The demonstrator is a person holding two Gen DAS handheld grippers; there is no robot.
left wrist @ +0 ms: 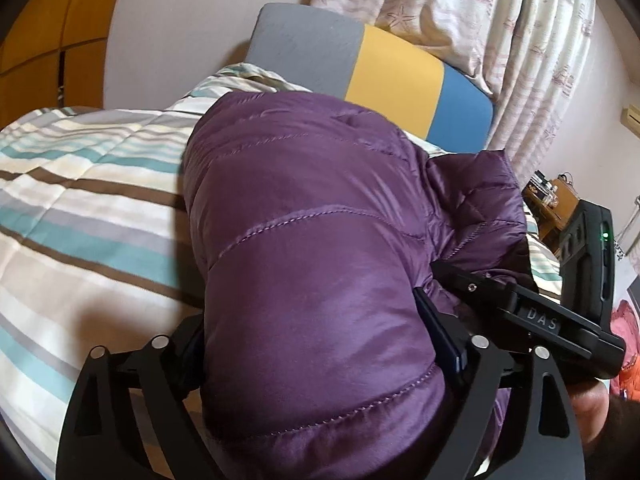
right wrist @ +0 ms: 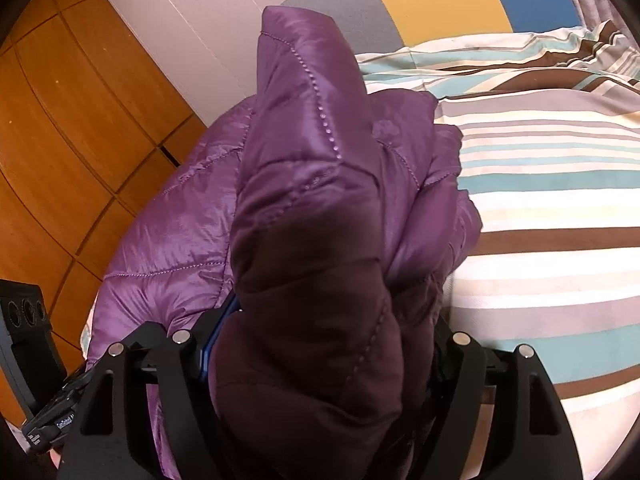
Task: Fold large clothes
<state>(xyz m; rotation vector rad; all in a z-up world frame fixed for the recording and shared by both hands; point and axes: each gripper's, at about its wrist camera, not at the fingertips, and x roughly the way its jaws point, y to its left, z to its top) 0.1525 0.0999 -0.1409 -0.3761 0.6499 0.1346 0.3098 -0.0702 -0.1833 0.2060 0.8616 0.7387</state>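
A puffy quilted purple jacket [left wrist: 304,208] lies bunched on the striped quilt [left wrist: 80,200] of a bed. In the left wrist view a thick fold of it fills the space between the jaws of my left gripper [left wrist: 316,320], and the blue pad [left wrist: 440,332] presses against its side. In the right wrist view a doubled-up, upright fold of the purple jacket [right wrist: 320,200] is wedged between the jaws of my right gripper [right wrist: 332,320], with more of the jacket spread out to the left. The two grippers sit close side by side on the same edge of the jacket.
The right gripper's black body [left wrist: 560,320] crosses the left view at lower right. A grey, yellow and blue headboard [left wrist: 400,76] stands behind the bed, with a patterned curtain [left wrist: 480,20] above. A wooden wardrobe [right wrist: 60,120] is at the left. Striped quilt [right wrist: 540,200] stretches to the right.
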